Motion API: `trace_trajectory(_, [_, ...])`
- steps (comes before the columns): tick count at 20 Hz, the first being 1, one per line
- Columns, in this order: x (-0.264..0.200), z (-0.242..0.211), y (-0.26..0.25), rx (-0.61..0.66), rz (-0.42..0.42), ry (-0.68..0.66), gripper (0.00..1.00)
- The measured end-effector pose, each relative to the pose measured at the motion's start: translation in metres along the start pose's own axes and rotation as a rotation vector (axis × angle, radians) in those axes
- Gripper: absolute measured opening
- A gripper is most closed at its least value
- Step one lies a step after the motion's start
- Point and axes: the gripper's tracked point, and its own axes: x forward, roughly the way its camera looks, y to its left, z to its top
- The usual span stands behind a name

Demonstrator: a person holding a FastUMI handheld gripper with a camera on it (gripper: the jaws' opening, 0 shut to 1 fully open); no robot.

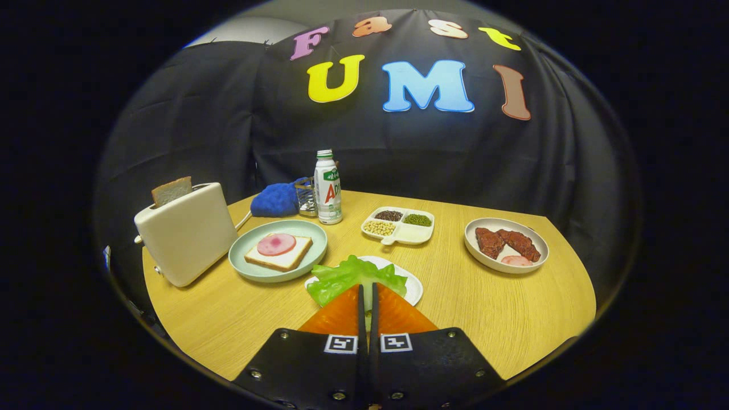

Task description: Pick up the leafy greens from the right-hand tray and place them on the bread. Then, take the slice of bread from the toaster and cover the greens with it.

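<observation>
Claw (367, 291) pressed nearly together, pinching the leafy greens (347, 276) over a white tray (413, 287) on the counter (484, 319). Beyond, left: ham-topped bread (287, 259) on a plate (245, 259); toaster (185, 233) holding a slice (171, 191).

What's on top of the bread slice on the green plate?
A round pink slice of ham lies on the bread on the green plate. What is under the ham is covered. The gripper is closed on the leafy greens.
</observation>
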Motion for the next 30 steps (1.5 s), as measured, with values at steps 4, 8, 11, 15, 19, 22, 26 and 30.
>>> trace_trajectory(4, [-0.001,0.023,0.022,-0.01,0.047,-0.047,0.0])
trace_trajectory(8, [0.014,0.039,0.05,-0.05,0.099,-0.049,0.01])
trace_trajectory(11, [0.028,0.049,0.069,-0.06,0.125,-0.058,0.01])
trace_trajectory(15, [0.047,0.053,0.097,-0.067,0.159,-0.049,0.01])
trace_trajectory(19, [0.069,0.054,0.12,-0.051,0.19,-0.035,0.01])
trace_trajectory(22, [0.087,0.05,0.133,-0.025,0.208,-0.009,0.01])
trace_trajectory(26, [0.107,0.048,0.148,-0.002,0.226,0.001,0.01])
trace_trajectory(30, [0.12,0.05,0.153,-0.032,0.195,-0.012,0.01])
